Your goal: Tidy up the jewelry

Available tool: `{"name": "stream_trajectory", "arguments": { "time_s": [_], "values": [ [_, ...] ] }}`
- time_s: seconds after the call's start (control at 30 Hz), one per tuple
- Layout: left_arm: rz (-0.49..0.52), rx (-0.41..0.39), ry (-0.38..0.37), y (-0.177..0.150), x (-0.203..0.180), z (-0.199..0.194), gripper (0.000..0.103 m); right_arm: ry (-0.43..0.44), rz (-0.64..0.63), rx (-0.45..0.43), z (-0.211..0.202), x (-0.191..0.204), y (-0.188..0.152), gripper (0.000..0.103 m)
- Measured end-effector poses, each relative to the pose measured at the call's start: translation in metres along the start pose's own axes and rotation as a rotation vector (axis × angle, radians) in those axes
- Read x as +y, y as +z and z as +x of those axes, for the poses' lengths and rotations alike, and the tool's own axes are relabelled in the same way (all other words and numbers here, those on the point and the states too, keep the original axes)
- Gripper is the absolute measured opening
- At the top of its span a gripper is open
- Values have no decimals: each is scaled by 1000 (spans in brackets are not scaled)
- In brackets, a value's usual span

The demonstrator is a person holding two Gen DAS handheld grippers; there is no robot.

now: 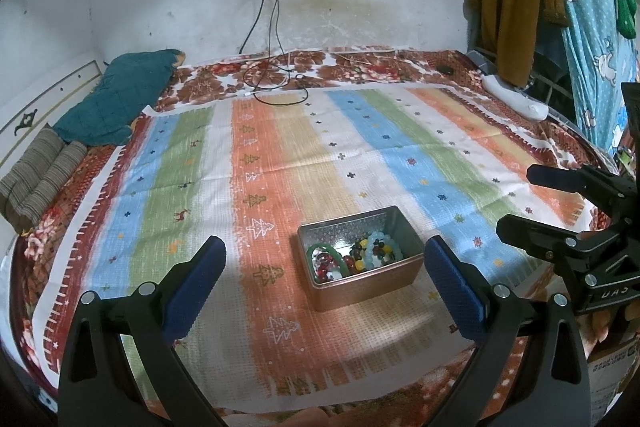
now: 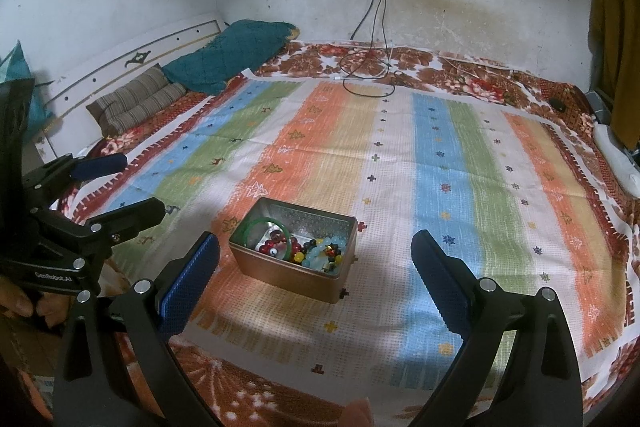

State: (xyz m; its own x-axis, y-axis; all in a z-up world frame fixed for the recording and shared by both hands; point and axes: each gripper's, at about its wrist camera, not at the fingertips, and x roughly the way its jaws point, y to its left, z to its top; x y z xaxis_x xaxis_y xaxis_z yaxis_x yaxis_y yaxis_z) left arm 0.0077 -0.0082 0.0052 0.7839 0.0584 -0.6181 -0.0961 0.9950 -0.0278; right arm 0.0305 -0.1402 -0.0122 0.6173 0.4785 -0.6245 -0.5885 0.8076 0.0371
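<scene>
Spread hand-held gripper before slantwise tin

The open rectangular metal tin is placed on the striped cloth spread over the bed; beaded bracelets are kept inside, pillows behind.

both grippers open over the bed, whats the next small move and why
Probably ease the right gripper forward and down toward the green bangle in the open tin. Both it and the left gripper are open and hold nothing, and all the jewelry sits heaped together in the tin on the striped cloth.
</scene>
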Motion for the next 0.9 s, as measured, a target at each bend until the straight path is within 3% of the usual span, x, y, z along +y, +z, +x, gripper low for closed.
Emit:
{"name": "stream_trajectory", "arguments": {
  "time_s": [0.9],
  "values": [
    [-4,0,-23,2,1,-1,97,0,1,2,1,1,0,97]
  ]
}}
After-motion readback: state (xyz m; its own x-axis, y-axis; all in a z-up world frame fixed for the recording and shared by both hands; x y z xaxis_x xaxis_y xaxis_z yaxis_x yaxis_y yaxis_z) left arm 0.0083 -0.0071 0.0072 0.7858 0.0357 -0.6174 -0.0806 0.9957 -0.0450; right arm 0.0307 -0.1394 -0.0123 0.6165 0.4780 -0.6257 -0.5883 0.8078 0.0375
